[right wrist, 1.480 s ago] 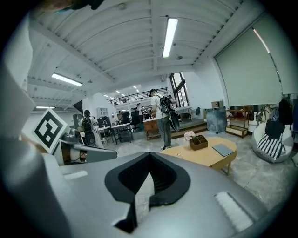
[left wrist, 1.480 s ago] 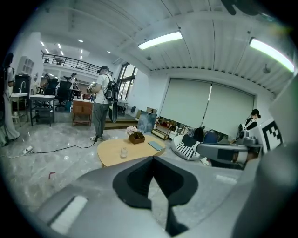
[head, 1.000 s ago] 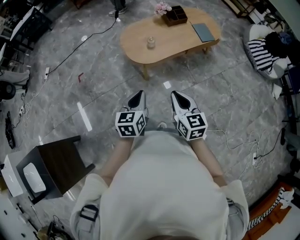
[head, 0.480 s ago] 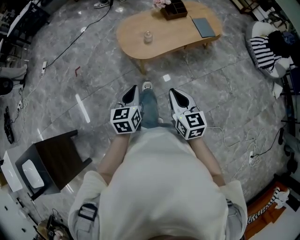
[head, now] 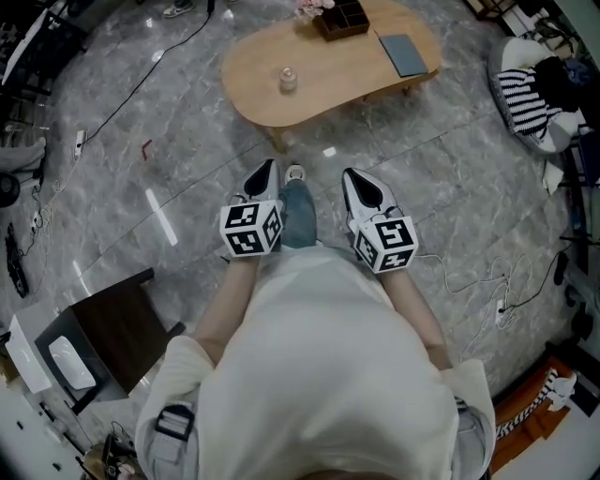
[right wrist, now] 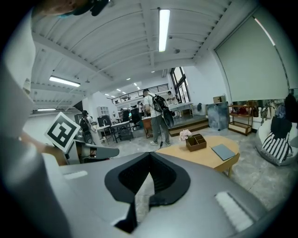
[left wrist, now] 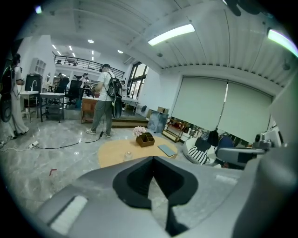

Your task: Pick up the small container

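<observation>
Head view: both grippers hung over a glossy grey marble-patterned floor, the left gripper (head: 265, 170) and right gripper (head: 357, 178) each with dark pointed fingers pressed together on nothing. The small container (head: 288, 80), a clear, rounded jar, stood upright with its long axis vertical on a smooth, kidney-shaped wooden table (head: 246, 94), well apart from both sets of fingers, ahead of the left gripper. A compartmented wooden box (head: 343, 17) and a flat grey-blue pad (head: 404, 53) sat farther along the tabletop. Left gripper view: the left gripper (left wrist: 152, 161) showed matte grey jaws closed at their tips, the small container (left wrist: 128, 156) upright on the table (left wrist: 108, 157) beyond them. Right gripper view: the right gripper (right wrist: 150, 156) likewise had its jaws together and empty; the table (right wrist: 207, 158) lay ahead to the right, the container not visible.
</observation>
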A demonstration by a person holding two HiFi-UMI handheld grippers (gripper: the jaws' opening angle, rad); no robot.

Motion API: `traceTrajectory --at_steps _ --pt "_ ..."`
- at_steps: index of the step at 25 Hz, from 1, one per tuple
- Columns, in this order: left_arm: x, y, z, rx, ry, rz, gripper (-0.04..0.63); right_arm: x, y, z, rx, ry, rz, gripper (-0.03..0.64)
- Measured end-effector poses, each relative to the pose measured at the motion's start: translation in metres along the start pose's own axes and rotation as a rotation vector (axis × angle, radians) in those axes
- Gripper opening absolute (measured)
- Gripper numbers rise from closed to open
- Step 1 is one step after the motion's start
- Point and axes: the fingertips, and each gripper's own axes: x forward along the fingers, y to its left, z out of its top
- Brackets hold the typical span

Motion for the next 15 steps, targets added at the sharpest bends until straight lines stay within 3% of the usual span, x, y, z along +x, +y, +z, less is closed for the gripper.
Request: traceTrajectory --at_steps 15 --pt "0.119 0.067 0.060 0.032 0.074 -0.051 0.002 0.135 -0.046 0.071 -0.024 0.027 -0.037 -0.002"
